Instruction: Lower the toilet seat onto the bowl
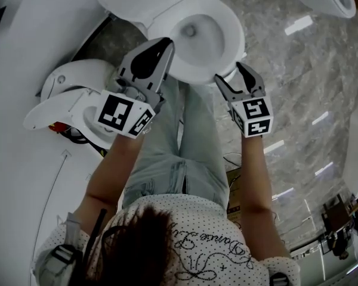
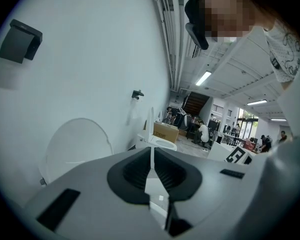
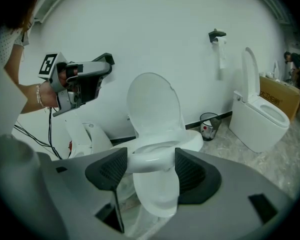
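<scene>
The white toilet (image 1: pixel 194 37) stands ahead of me with its lid (image 3: pixel 152 104) raised against the wall. My right gripper (image 1: pixel 230 73) reaches to the front of the bowl. In the right gripper view, its pads (image 3: pixel 110 171) sit on either side of the front of the toilet seat ring (image 3: pixel 149 160) and press on it, with the bowl (image 3: pixel 155 199) below. The seat lies about level over the bowl. My left gripper (image 1: pixel 161 46) hangs in the air left of the bowl, jaws shut with nothing between them (image 2: pixel 151 159).
A second toilet (image 1: pixel 77 97) with cables (image 1: pixel 68 133) stands close on the left. Another toilet (image 3: pixel 257 116), a small waste bin (image 3: pixel 208 124) and a wall holder (image 3: pixel 217 36) are to the right. The person's legs (image 1: pixel 185 136) stand before the bowl on the marble floor (image 1: pixel 298 88).
</scene>
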